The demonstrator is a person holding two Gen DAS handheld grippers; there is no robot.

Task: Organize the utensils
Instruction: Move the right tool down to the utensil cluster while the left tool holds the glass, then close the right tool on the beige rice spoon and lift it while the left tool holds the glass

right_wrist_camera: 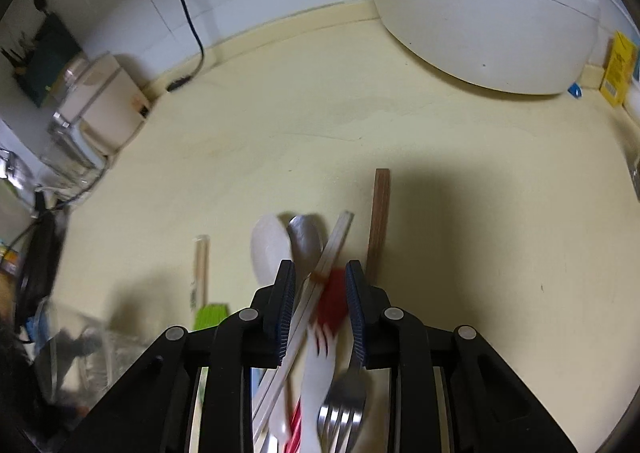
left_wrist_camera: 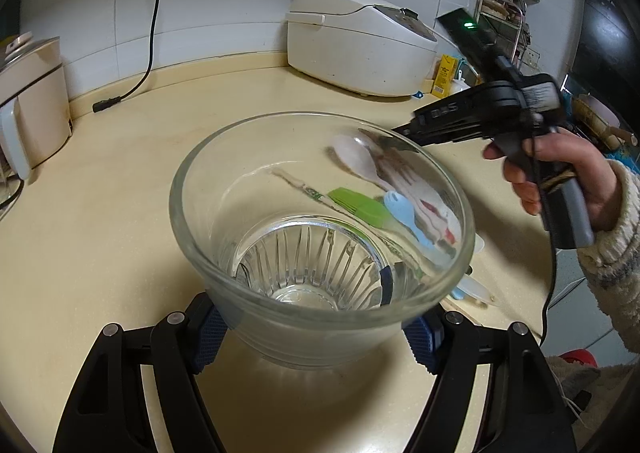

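My left gripper is shut on a clear glass bowl, a blue pad pressing each side near its base; the bowl looks empty. Through the glass I see utensils on the cream counter: a white spoon, a green silicone brush and a blue spork. A hand holds my right gripper over their far ends. In the right wrist view that gripper is shut on a bundle: pale chopsticks and a red-and-white spork lie between the pads. A white spoon, metal spoon and blurred fork lie close by.
A white rice cooker stands at the back right with a yellow box beside it. A cream appliance sits at the left, and a black cord hangs down the wall. Brown chopsticks and wrapped chopsticks lie on the counter.
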